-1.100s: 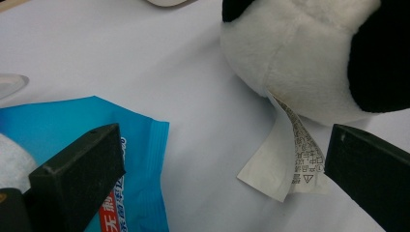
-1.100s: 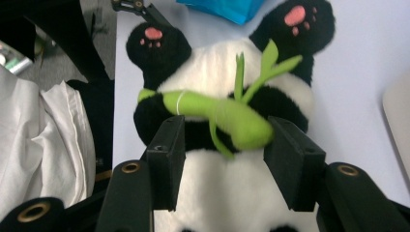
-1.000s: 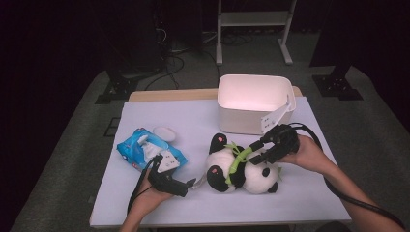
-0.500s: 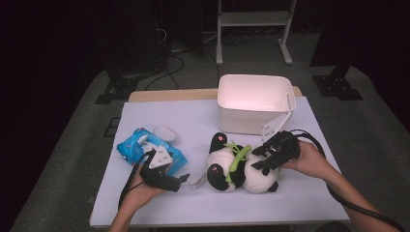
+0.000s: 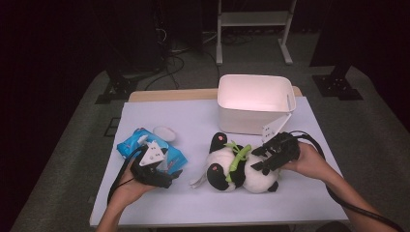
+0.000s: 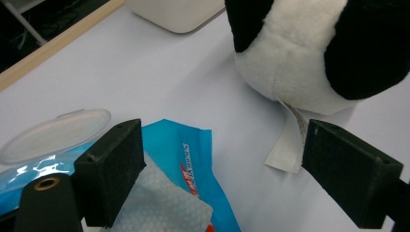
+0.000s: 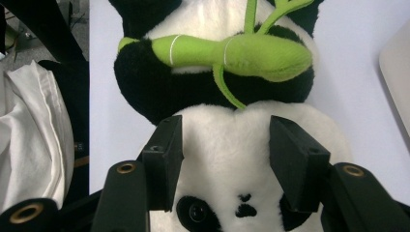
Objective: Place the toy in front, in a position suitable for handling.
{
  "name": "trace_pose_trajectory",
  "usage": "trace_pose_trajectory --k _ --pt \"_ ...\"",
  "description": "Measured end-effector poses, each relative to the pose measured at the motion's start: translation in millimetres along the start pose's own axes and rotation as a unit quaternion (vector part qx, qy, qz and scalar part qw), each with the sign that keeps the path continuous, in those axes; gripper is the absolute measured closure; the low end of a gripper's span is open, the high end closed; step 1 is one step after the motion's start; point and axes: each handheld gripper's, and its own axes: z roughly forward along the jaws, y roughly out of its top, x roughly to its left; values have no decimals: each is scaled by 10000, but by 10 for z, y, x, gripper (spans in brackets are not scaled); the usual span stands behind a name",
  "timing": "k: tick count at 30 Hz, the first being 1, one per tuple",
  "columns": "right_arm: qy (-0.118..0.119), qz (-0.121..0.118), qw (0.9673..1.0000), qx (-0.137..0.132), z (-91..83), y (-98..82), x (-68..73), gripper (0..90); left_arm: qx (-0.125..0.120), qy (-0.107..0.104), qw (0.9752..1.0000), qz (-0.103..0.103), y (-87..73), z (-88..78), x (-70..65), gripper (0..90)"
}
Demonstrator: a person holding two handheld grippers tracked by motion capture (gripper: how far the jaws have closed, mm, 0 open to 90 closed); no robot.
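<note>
While the plush panda [image 5: 241,169] lies on its side near the middle of the white table [image 5: 203,121], the right gripper [image 5: 273,155] sits at its three o'clock side. In the right gripper view its jaws straddle the panda's white head [image 7: 227,154], pads on either flank; whether they press into the fur cannot be told. A green bamboo sprig [image 7: 232,53] lies across the panda's chest at twelve o'clock from the jaws.

The left gripper [image 5: 157,169] is at the panda's nine o'clock, above a blue wet-wipe pack [image 5: 145,147]. Its jaws have just been closing but stand wide with nothing between the pads; a wipe [image 6: 164,203] and the pack's open lid [image 6: 53,135] lie beneath them. The panda's tag [image 6: 287,145] rests on the table just beside one pad. A white bin [image 5: 254,104] stands at the panda's twelve o'clock.
</note>
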Motion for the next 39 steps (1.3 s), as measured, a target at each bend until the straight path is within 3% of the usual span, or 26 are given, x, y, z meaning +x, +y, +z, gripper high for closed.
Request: trace_pose_trajectory --k 9,12,23,39 --pt "11 -7 10000 -26 7 -10 6 449 165 88 9998 97 18 -59 124 145" --pt "12 -13 10000 -27 9 -13 5 447 211 38 9997 98 -7 -73 206 192" --pt "37 46 10000 -62 22 -26 -6 441 583 -107 9982 78 -189 19 453 230" --pt "71 110 9998 -135 31 -44 -17 436 690 -134 9975 -3 -258 131 543 405"
